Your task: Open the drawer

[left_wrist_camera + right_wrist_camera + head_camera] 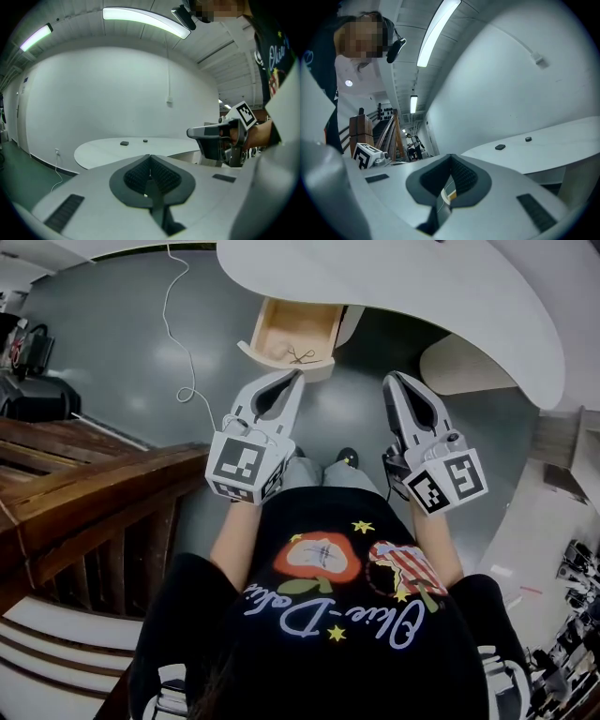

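We read one line of white cursive lettering (330,620) across the person's black shirt (281,662), upside down in the head view. It seems to say "Olive-Dalia", though the script is hard to make out. The left gripper view catches its start, "Oliv". The marker cubes (246,465) on the left gripper (298,377) and right gripper (395,379) carry black-and-white square code patterns.

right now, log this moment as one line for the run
drawer: open under white table | left gripper: shut, empty | right gripper: shut, empty | neither gripper on drawer
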`<control>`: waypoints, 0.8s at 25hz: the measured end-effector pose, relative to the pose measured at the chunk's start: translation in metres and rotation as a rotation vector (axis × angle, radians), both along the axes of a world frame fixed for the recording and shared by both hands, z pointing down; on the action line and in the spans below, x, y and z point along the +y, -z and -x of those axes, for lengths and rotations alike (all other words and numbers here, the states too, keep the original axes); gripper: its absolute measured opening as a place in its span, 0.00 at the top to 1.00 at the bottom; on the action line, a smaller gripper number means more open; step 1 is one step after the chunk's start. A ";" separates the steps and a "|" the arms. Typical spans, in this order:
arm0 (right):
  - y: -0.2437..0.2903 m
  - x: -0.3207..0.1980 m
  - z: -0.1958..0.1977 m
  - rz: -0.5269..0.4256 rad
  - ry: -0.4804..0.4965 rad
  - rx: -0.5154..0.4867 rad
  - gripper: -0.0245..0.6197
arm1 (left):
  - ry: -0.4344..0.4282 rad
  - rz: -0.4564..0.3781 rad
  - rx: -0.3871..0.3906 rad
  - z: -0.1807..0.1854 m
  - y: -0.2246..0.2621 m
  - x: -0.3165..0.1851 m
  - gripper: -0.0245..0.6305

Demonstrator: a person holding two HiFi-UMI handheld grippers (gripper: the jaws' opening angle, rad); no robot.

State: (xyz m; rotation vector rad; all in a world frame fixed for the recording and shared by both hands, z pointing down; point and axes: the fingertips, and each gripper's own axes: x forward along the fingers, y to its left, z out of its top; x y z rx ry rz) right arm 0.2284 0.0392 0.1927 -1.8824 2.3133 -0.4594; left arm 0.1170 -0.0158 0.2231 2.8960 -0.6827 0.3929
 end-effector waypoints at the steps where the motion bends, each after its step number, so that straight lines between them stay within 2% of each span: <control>1: 0.000 -0.001 0.000 -0.001 0.004 0.002 0.96 | 0.003 -0.002 -0.001 0.000 0.001 -0.001 0.96; 20: 0.000 -0.019 0.015 0.011 0.087 0.027 0.96 | 0.045 -0.012 -0.001 0.007 0.006 -0.014 0.96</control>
